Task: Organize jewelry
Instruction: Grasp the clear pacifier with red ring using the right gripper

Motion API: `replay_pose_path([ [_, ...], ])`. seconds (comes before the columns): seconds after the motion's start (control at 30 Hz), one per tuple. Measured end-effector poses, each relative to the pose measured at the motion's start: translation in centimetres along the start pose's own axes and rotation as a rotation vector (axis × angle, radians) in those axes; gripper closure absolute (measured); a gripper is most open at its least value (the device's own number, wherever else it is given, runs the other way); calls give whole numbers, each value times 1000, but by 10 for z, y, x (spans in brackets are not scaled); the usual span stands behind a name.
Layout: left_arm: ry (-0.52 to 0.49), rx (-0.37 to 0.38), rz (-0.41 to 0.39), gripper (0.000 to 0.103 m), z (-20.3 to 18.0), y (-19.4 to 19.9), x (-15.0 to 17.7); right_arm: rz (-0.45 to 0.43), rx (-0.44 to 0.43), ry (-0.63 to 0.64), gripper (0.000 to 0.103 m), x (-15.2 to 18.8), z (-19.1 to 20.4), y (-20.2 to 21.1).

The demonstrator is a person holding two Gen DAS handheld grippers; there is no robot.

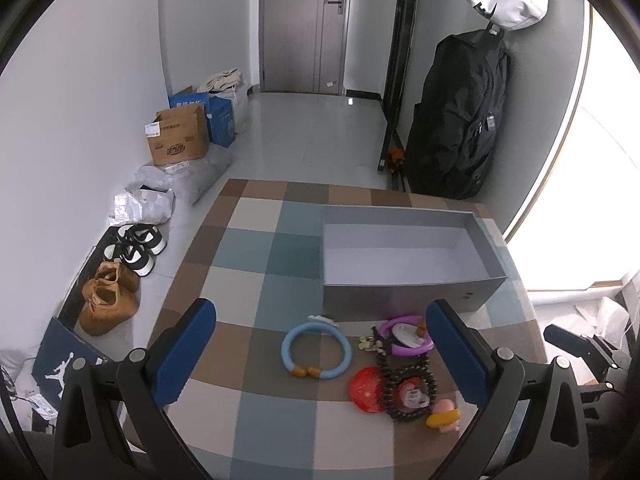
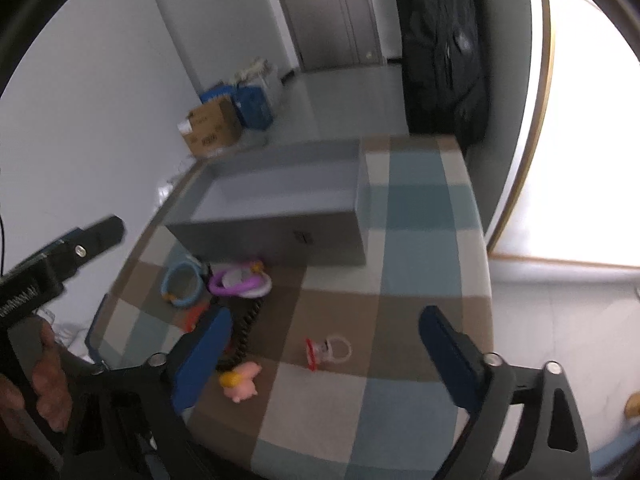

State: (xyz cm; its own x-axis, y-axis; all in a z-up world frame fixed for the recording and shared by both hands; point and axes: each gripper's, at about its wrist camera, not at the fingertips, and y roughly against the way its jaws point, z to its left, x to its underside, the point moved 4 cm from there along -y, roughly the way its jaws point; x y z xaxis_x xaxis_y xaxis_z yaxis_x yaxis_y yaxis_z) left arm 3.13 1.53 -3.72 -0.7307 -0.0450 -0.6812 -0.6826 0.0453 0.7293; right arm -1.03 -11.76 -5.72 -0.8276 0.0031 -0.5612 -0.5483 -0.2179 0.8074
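Your left gripper (image 1: 320,344) hovers over the near part of the checked table (image 1: 256,256), blue pads spread wide, nothing between them. Your right gripper (image 2: 324,356) is likewise spread and empty, above the table's near right area; that view is blurred.

Grey box (image 1: 404,292): open top, sits toward the far right of the table, long axis running left–right in the left wrist view, inside bare.

Jewelry lies just in front of the box's near wall:
- blue bracelet (image 1: 316,352), flat, its two amber beads on the side nearest you.
- purple bracelet (image 1: 404,336), flat, right of the blue one, a small white piece inside the ring.
- dark beaded string (image 1: 404,384), long axis running from the purple bracelet toward you, ending in a loop.
- red disc (image 1: 366,390) touching the bead loop's left side.
- pink-and-yellow charm (image 1: 442,416) at the near end of the beads.
- clear ring with red tag (image 2: 330,350), apart from the cluster, to its right, between your right pads in view.
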Motion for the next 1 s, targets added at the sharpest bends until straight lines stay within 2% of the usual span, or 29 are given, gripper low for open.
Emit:
replay_pose_path([
  [0.3, 63, -20, 86, 1, 33, -17, 4, 138, -27, 1, 34, 19, -3, -27],
  [0.5, 81, -70, 120, 1, 53, -27, 5, 161, -5, 34, 50, 21, 3, -34],
  [0.63, 85, -125, 118, 1, 68, -32, 9, 164, 45, 63, 74, 20, 4, -36],
  [0.7, 90, -124, 131, 1, 73, -36, 12, 165, 50, 69, 74, 19, 5, -38],
  [0.83, 85, -74, 185, 1, 71, -46, 18, 165, 42, 70, 75, 16, 6, -38],
  [1.0, 16, -9, 232, 1, 52, -52, 21, 123, 34, 65, 75, 10, 5, -29],
])
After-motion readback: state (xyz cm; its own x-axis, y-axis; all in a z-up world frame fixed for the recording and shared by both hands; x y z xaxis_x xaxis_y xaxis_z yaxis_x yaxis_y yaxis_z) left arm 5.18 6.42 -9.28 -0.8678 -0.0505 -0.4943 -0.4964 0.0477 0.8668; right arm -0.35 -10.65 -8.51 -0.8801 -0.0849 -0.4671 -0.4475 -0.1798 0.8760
